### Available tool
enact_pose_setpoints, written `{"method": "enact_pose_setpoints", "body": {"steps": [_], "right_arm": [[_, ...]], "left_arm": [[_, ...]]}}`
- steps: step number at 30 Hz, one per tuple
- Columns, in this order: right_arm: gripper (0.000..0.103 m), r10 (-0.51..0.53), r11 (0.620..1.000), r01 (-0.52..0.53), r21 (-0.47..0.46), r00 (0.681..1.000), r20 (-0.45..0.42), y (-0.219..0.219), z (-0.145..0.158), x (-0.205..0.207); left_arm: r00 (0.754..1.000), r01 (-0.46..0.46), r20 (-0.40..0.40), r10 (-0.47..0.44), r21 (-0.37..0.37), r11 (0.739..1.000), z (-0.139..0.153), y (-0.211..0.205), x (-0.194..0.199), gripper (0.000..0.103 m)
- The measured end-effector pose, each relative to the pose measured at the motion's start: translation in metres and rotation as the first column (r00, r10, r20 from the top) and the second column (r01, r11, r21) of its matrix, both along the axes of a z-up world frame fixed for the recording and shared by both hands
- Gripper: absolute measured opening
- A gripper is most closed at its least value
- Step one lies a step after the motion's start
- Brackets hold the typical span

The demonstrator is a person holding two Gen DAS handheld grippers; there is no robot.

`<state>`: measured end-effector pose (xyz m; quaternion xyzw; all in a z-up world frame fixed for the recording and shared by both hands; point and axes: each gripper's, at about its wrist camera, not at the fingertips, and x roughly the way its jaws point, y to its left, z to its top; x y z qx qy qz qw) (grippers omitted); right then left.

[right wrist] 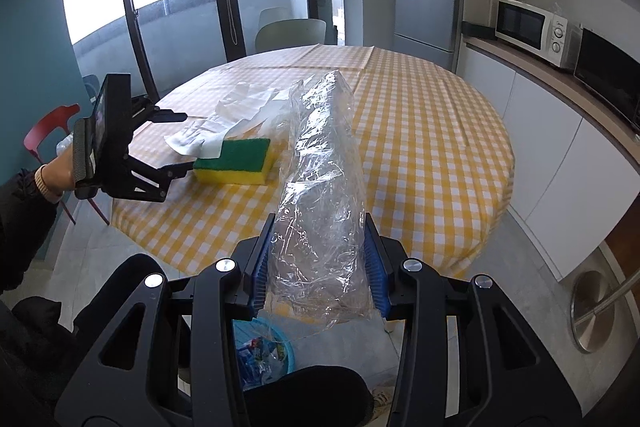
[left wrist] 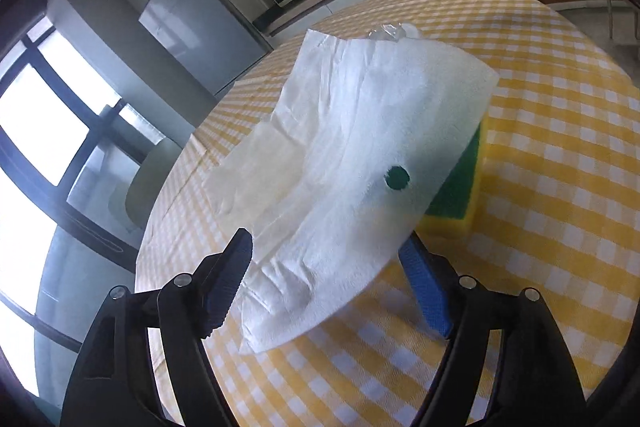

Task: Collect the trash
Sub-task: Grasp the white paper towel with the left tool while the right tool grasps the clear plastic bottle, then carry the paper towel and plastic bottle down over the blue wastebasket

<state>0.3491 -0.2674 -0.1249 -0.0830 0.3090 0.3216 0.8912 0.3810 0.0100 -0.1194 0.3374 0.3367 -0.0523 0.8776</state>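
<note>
The clear plastic wrapper (right wrist: 320, 195) is clamped in the right gripper (right wrist: 320, 267) above the blue bin (right wrist: 276, 351), while the white paper towel (left wrist: 340, 163) remains on the table (left wrist: 540, 107) between the spread jaws of the left gripper (left wrist: 332, 279).

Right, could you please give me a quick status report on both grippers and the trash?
Left gripper open around the paper towel. Right gripper shut on crumpled clear plastic wrap. Towel drapes over the sponge, mind it.

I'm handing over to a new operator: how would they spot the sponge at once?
Find the round table with the yellow checked cloth. Near its edge, by the open left gripper, lies the sponge, a yellow block with a green top. A white paper towel drapes over one end; nothing else on the table is green.
</note>
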Motion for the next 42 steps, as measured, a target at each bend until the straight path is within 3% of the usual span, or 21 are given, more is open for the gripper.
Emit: {"method": "enact_pose_setpoints", "body": {"steps": [1,4,8,13,19,23,26,28,31,35,42], "right_arm": [[0.038,-0.003,1.000,0.003,0.004,1.000,0.002,-0.002,0.000,0.001],[0.038,-0.004,1.000,0.004,0.007,1.000,0.002,-0.004,0.000,-0.001],[0.038,-0.004,1.000,0.004,-0.001,1.000,-0.004,-0.004,-0.002,-0.001],[0.038,0.016,1.000,-0.016,0.016,1.000,-0.008,0.000,-0.001,-0.003],[0.038,0.064,0.998,-0.064,-0.004,0.998,-0.002,0.016,-0.005,-0.015],[0.038,0.083,0.996,-0.083,-0.027,0.997,0.000,0.024,-0.009,-0.027],[0.038,0.104,0.994,-0.104,-0.017,0.995,-0.005,0.025,-0.014,-0.038],[0.038,0.109,0.994,-0.109,-0.014,0.994,-0.016,0.025,-0.018,-0.043],[0.038,0.117,0.993,-0.117,-0.012,0.993,-0.013,0.025,-0.019,-0.058],[0.038,0.167,0.986,-0.167,-0.013,0.986,-0.026,0.030,-0.017,-0.081],[0.038,0.221,0.973,-0.225,-0.045,0.973,-0.072,0.036,-0.031,-0.111]], "left_arm": [[1.000,-0.004,-0.002,0.004,-0.005,1.000,0.002,0.002,0.002,0.068],[0.999,-0.051,-0.008,0.051,-0.050,0.997,0.007,0.015,0.013,0.002],[0.997,-0.056,0.036,0.064,-0.196,0.979,0.027,0.035,0.004,0.001],[0.992,-0.049,0.095,0.088,-0.357,0.933,0.056,0.055,-0.026,0.001],[0.989,0.017,0.137,0.054,-0.468,0.884,0.085,0.059,-0.076,0.001],[0.989,0.045,0.143,0.032,-0.504,0.862,0.095,0.057,-0.116,0.001],[0.993,0.053,0.116,0.016,-0.569,0.820,0.100,0.062,-0.147,0.001],[0.996,0.066,0.091,-0.011,-0.632,0.772,0.103,0.068,-0.168,0.001],[0.996,0.081,0.078,-0.039,-0.675,0.733,0.104,0.071,-0.197,0.001],[0.996,0.074,0.028,-0.080,-0.751,0.656,0.097,0.080,-0.220,0.001],[0.976,0.006,-0.133,-0.174,-0.776,0.630,0.050,0.076,-0.238,0.001]]}}
